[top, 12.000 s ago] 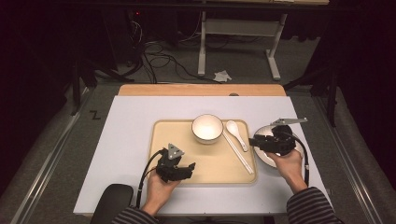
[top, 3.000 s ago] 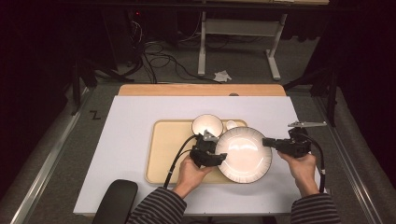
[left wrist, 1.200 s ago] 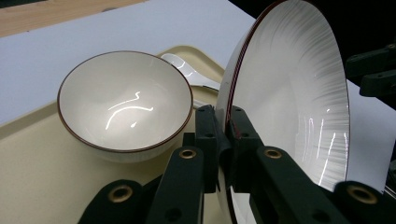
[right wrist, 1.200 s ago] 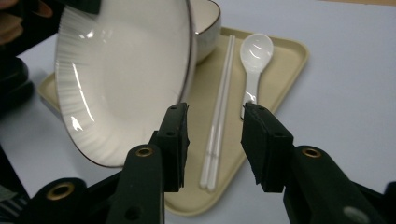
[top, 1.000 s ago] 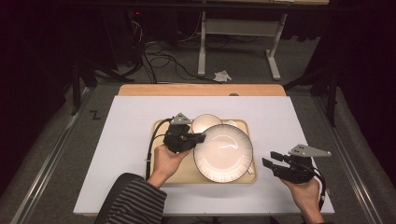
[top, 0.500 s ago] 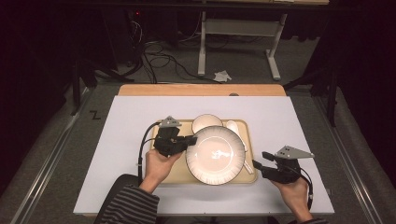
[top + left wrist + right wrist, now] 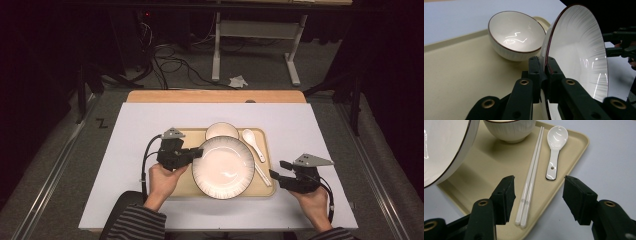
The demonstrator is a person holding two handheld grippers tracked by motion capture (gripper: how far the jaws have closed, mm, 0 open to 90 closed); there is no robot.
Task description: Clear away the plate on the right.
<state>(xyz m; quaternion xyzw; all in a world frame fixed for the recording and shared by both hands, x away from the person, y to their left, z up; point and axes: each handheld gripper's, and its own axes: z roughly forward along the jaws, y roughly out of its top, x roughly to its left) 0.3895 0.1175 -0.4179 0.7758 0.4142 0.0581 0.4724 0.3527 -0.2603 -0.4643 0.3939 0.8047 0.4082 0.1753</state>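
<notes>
I see a white-topped surface [image 7: 150, 130] w/ beige tray [image 7: 192, 136], dark room behind. Left tongs [image 7: 196, 153] clamp the round white ribbed plate [image 7: 223, 167]; right tongs [image 7: 280, 170] wide apart.

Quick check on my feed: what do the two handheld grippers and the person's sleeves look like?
Both the left gripper and right gripper are black, with brass-ringed pivots, flat padded fingers, a grey three-cornered plate on top and a trailing black cable. The sleeves are dark with light stripes.
</notes>
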